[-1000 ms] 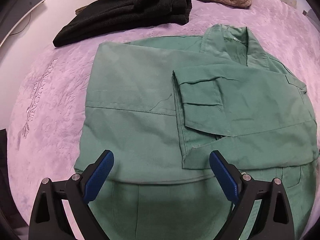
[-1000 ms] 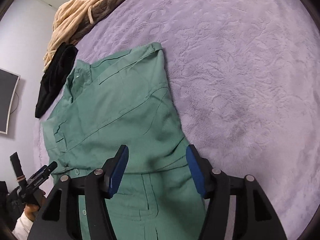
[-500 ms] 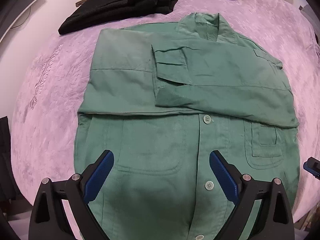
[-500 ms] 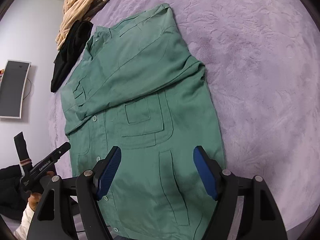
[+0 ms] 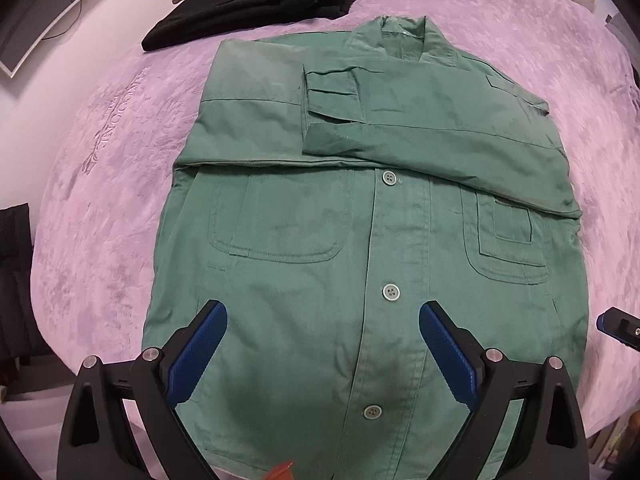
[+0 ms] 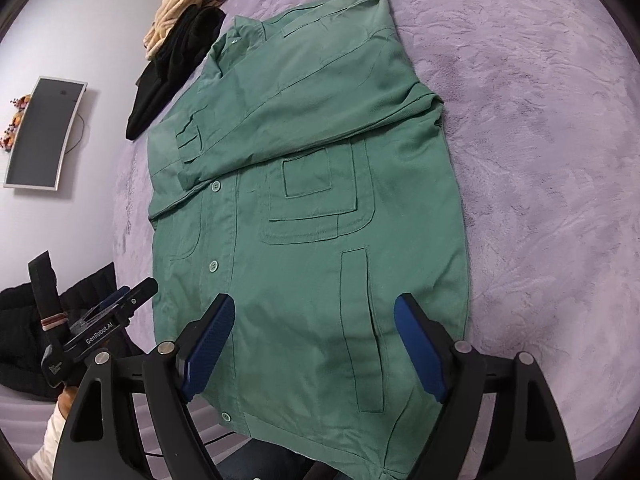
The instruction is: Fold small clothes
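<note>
Both grippers have drawn back toward the hem, revealing the whole shirt front.
Left gripper (image 5: 323, 350) and right gripper (image 6: 314, 342) hover spread and empty above the green shirt (image 5: 360, 240), which lies flat on the purple blanket (image 5: 100, 160), sleeves crossed over its chest, likely ready for the hem fold.

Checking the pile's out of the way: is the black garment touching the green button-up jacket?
Apart. In the left wrist view a strip of purple blanket shows between the black garment and the green button-up jacket.
</note>
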